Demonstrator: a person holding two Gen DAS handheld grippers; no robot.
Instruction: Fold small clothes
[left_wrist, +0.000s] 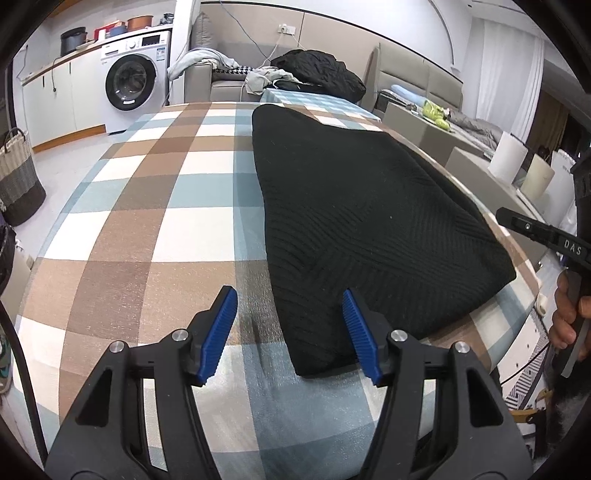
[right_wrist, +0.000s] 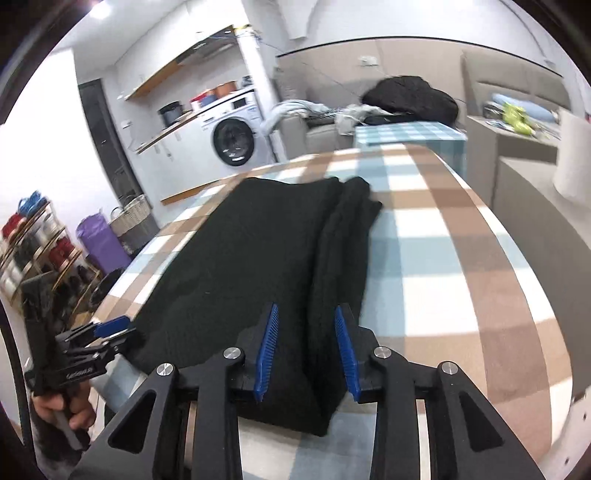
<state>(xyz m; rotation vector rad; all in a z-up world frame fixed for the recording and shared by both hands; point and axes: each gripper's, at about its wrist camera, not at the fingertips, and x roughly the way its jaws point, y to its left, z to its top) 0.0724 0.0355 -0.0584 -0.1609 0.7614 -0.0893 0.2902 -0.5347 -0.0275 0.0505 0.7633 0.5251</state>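
A black knit garment (left_wrist: 369, 221) lies folded on the checked table (left_wrist: 147, 206). My left gripper (left_wrist: 289, 291) stands open over its near left corner; the cloth's edge runs between the blue pads (left_wrist: 218, 336), which do not squeeze it. In the right wrist view the garment (right_wrist: 240, 258) has a thick folded ridge along its right side. My right gripper (right_wrist: 306, 307) hangs over that ridge near the front edge, jaws apart with the fold between them and no visible pinch. Each gripper also shows in the other view: the right gripper (left_wrist: 535, 232) and the left gripper (right_wrist: 110, 328), each held by a hand.
Behind the table stand a washing machine (left_wrist: 133, 81), a sofa with a dark clothes pile (left_wrist: 317, 70) and a second checked table (right_wrist: 406, 133). A woven basket (left_wrist: 18, 177) sits on the floor at left. Paper rolls (left_wrist: 511, 155) stand off the right edge.
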